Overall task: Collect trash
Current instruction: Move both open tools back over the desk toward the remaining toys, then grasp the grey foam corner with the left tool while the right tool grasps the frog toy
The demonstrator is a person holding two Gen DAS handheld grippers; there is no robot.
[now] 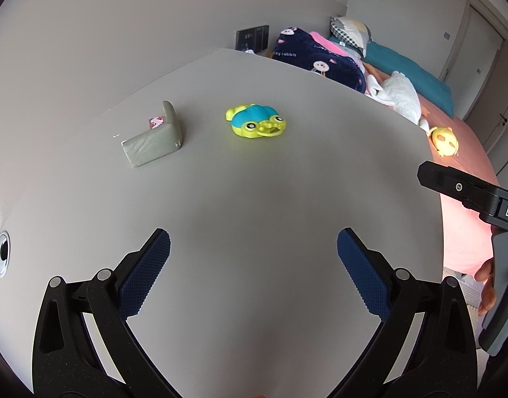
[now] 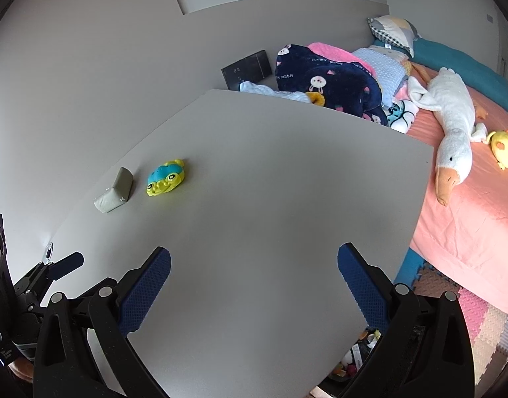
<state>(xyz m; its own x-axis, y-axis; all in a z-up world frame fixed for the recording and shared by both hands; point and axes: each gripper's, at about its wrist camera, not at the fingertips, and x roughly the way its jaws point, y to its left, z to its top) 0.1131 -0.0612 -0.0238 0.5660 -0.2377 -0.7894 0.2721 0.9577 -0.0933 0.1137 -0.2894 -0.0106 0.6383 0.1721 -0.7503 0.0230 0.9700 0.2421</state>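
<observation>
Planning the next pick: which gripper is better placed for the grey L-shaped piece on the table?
Left, probably. The grey L-shaped piece sits nearer ahead of the open left gripper; from the open right gripper it lies far off to the left.

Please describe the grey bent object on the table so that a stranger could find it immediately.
On the large grey table, look toward the far left edge. There the grey L-shaped corner guard sits left of a blue-and-yellow frog toy. It alone is dull grey and folded at a right angle.
</observation>
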